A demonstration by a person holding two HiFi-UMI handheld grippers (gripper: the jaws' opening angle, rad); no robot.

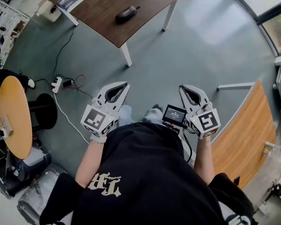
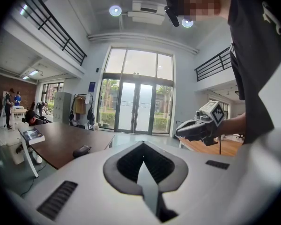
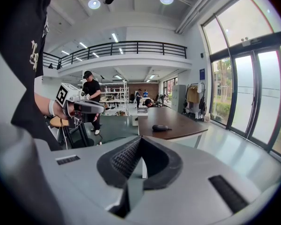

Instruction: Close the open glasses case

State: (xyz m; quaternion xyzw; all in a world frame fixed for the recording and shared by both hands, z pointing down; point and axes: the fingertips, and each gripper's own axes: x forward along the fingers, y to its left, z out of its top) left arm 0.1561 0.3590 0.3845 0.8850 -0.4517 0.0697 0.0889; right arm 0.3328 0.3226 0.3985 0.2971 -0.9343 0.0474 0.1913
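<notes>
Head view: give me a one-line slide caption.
Left gripper and right gripper, shut and empty, short of the glasses case on the brown table.

Floor (image 1: pixel 210 27): grey-green, glossy.
Table (image 1: pixel 103 3): dark brown top (white legs).
Windows (image 2: pixel 136 104): tall glazed doors, daylight.
Lamps (image 2: pixel 115 10): round, lit.

A long brown tabletop (image 1: pixel 145 3) on white legs stands on the grey-green floor (image 1: pixel 201 46), with a magazine (image 1: pixel 69 0) lying at one corner. A white power strip (image 1: pixel 56 84) with trailing cables sits near a round yellow table (image 1: pixel 11 116). Tall glass doors (image 2: pixel 136 108) line the hall, and a person in a cap (image 3: pixel 92 89) stands beyond.
</notes>
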